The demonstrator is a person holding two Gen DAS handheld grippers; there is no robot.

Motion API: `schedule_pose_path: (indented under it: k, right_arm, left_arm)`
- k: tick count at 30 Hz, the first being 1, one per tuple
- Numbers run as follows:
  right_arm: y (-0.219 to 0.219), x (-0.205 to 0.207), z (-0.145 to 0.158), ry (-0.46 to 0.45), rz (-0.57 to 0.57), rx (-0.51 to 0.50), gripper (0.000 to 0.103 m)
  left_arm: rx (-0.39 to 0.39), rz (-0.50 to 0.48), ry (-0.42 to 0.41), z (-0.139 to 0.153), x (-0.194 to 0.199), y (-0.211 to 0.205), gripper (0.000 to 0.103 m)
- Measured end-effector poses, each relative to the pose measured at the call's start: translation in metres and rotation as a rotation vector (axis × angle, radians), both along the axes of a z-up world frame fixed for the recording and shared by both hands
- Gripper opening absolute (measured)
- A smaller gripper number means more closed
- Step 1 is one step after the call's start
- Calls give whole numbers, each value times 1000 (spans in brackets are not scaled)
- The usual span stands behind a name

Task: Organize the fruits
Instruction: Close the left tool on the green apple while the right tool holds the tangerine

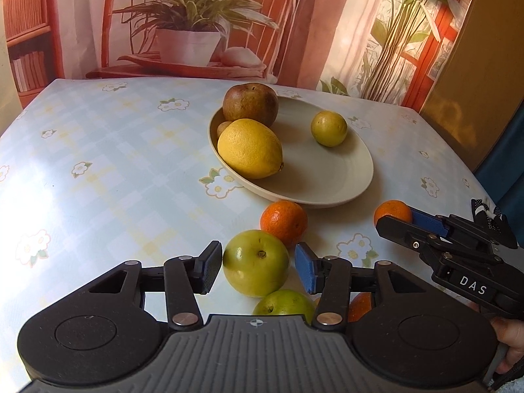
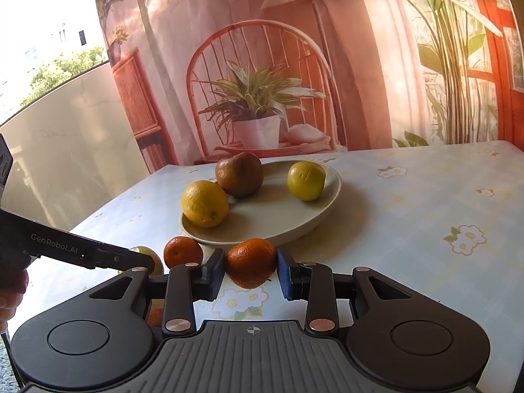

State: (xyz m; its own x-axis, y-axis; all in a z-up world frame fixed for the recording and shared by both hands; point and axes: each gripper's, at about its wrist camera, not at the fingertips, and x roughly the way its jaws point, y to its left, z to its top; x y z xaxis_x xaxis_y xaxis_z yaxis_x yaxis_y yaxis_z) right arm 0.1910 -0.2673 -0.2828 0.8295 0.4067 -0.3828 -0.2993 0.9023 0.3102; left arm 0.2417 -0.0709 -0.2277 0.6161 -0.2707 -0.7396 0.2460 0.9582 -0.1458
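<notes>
Fruit-sorting table, listed from the near edge outward.

Nearest: a second green fruit (image 1: 283,303) and a sliver of orange fruit (image 1: 360,306), both half hidden under the left gripper's body.

Left gripper (image 1: 258,267): jaws apart, one pad on either side of the green apple (image 1: 256,262). The apple sits on the tablecloth (image 1: 98,163) directly between the pads, stem up. A thin gap shows at the left pad; the right pad hangs just beside the fruit, apart from it. Not clamped. The apple is round, so no long axis governs the grip; the coming move, as I judge it, is simply a squeeze straight inward, since the fruit lies dead centre and this hand is the one on it.

Right gripper (image 2: 250,267): clamped on a mandarin (image 2: 250,262), pads pressing both flanks. It appears lifted a little off the cloth, though I cannot be certain.

Just beyond the apple: a loose mandarin (image 1: 284,222), near the apple, possibly touching it, and just short of the plate's near rim.

Middle of the table: beige plate (image 1: 327,183), shallow, oval. On it a large lemon (image 1: 250,147) at the near left, a brown apple (image 1: 250,104) behind it, a small tan fruit (image 1: 223,128) tucked at their left, and a yellow-green citrus (image 1: 329,128) alone at the right. The plate's near right portion is bare, likely where both held fruits belong.

Far: printed backdrop of chair and potted plant (image 1: 190,32).
</notes>
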Motion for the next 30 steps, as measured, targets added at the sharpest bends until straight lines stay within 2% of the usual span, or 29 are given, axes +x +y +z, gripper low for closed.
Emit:
schedule_pose_path:
  k: [14,26,30]
  right_arm:
    - [0,0,0,3,0,-1,31]
    - [1,1,-1,8,2,-5,31]
    - [1,1,-1,9,3,-4,31]
  left_arm:
    - [54,-18,42,-14,8,-9,51]
    - [72,-12,11,-13,2,-6,50]
    - [56,2,2,-10,0,-1,50]
